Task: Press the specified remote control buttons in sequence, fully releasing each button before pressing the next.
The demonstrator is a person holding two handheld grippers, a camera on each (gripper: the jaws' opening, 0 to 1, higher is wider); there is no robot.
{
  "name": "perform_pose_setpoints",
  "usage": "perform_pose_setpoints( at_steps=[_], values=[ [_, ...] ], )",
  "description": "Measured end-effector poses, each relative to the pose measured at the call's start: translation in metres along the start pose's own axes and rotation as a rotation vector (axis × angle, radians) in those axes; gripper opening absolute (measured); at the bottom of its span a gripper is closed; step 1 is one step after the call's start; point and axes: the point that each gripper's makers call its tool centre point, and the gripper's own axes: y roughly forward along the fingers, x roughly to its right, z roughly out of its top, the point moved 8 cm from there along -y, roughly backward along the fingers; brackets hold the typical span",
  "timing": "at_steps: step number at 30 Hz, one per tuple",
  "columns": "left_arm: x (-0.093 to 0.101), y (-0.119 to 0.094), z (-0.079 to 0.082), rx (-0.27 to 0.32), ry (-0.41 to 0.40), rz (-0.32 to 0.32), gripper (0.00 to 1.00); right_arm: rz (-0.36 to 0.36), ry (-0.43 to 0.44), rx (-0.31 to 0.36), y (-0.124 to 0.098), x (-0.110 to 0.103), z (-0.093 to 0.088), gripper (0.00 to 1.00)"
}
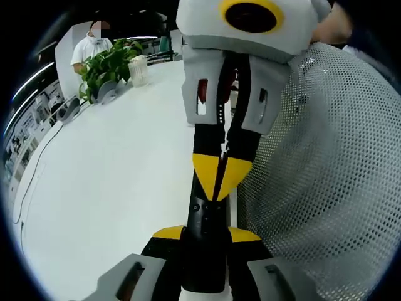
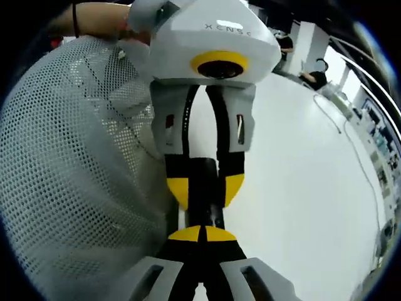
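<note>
Potted plant [image 1: 109, 66] far left on white bench [image 1: 113, 188]. Left tongs [image 1: 207, 235] clamp black remote [image 1: 203, 216]. Right tongs [image 1: 219, 179] closed, tips on remote face, probably pressing; buttons hidden. White mesh [image 1: 326, 175] at right. Risk: narrow tips slide onto neighbouring key, or push twists remote in clamp.

Bright, even indoor light washes the white table [image 1: 113, 188] almost to glare in both views. Shadows are faint. Fisheye bending curves the edges strongly. The mesh cover [image 2: 69, 175] close by looks slightly soft.
</note>
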Motion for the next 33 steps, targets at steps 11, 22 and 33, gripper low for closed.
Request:
perform_pose_setpoints(
  at_steps=[11, 22, 33],
  values=[
    [0.000, 0.000, 0.000, 0.002, -0.001, -0.001, 0.25, -0.002, -0.123, -0.044, 0.006, -0.006, 0.002, 0.00],
    [0.000, 0.001, 0.000, 0.002, -0.004, -0.001, 0.25, -0.028, -0.270, -0.086, 0.008, -0.009, 0.004, 0.00],
    [0.000, 0.000, 0.000, 0.003, -0.006, -0.004, 0.25, -0.039, -0.344, -0.104, 0.008, -0.011, 0.005, 0.00]
  ],
)
